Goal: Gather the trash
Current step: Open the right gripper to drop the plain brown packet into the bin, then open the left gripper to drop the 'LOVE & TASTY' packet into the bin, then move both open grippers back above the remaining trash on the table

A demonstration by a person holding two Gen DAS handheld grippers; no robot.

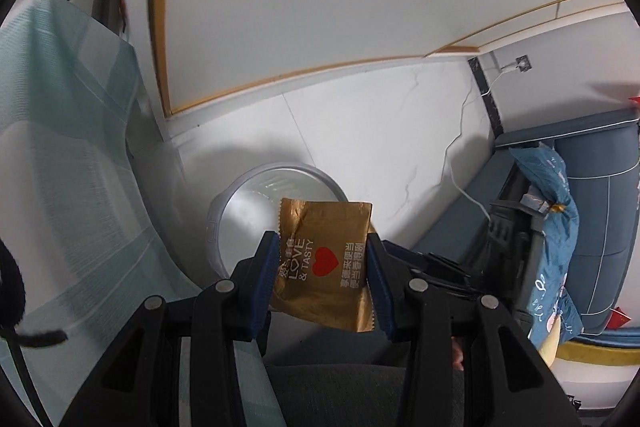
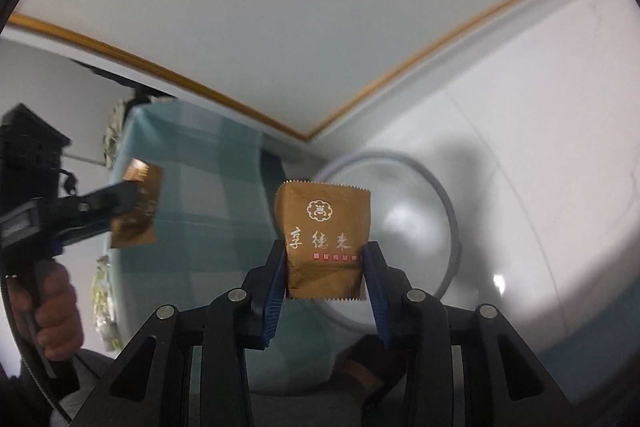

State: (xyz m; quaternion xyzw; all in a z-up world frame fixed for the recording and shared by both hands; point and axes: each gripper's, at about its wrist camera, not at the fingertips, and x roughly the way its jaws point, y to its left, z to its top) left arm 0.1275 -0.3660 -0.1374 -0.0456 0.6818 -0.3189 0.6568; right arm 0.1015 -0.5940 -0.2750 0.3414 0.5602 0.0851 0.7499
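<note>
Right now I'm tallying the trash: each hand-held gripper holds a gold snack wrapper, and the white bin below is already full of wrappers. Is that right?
Not quite. The left hand-held gripper and the right hand-held gripper each hold a gold snack wrapper, but the white bin shows nothing inside; the left wrist view looks into it and no wrappers show there.

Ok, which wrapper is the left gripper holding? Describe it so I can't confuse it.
Start at the white bin on the floor. The gold wrapper clamped in the left gripper hangs just before it. Unlike the other gold wrapper, it shows a red heart and "LOVE & TASTY".
</note>
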